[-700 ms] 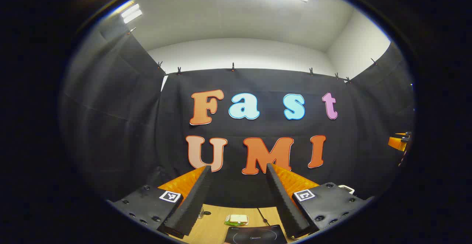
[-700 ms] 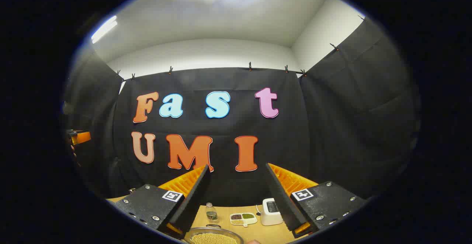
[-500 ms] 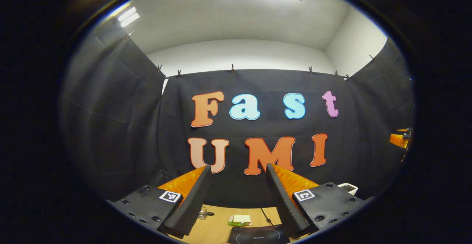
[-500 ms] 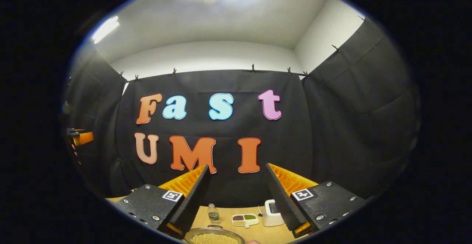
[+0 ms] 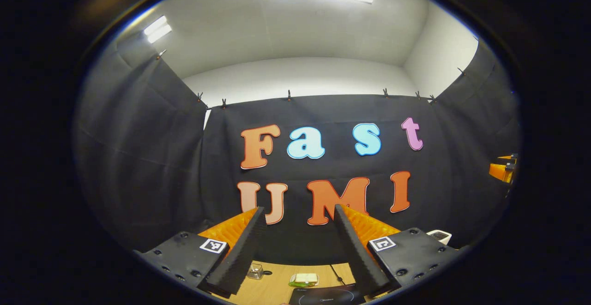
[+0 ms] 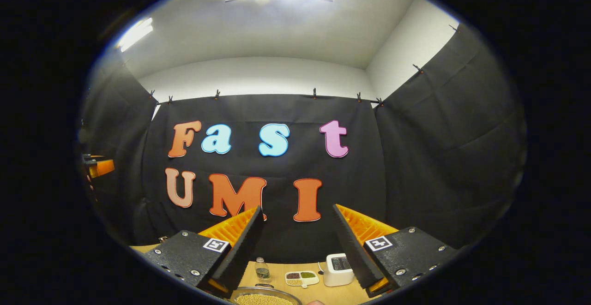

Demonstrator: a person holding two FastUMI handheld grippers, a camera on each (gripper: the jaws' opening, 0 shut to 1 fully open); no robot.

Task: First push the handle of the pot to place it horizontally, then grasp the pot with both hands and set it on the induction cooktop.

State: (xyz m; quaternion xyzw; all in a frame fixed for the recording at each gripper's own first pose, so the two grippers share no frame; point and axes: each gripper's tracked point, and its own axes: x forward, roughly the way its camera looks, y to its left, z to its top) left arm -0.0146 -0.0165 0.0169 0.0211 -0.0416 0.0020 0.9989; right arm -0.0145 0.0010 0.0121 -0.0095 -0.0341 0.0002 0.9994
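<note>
Left gripper (image 5: 299, 212), fingers apart, overlooks the flat black induction cooktop (image 5: 323, 296); right gripper (image 6: 298, 210), fingers apart, overlooks the grain-filled steel pot (image 6: 263, 296)

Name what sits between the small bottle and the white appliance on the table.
In the right gripper view, a divided dish of beans sits between the small bottle and the white appliance.

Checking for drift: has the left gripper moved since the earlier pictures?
Yes. The left gripper tilted slightly downward: the booth wall sits lower against its fingers, though table items rose.

Black cooktop (image 5: 325, 296), tan wooden table (image 6: 318, 293)
</note>
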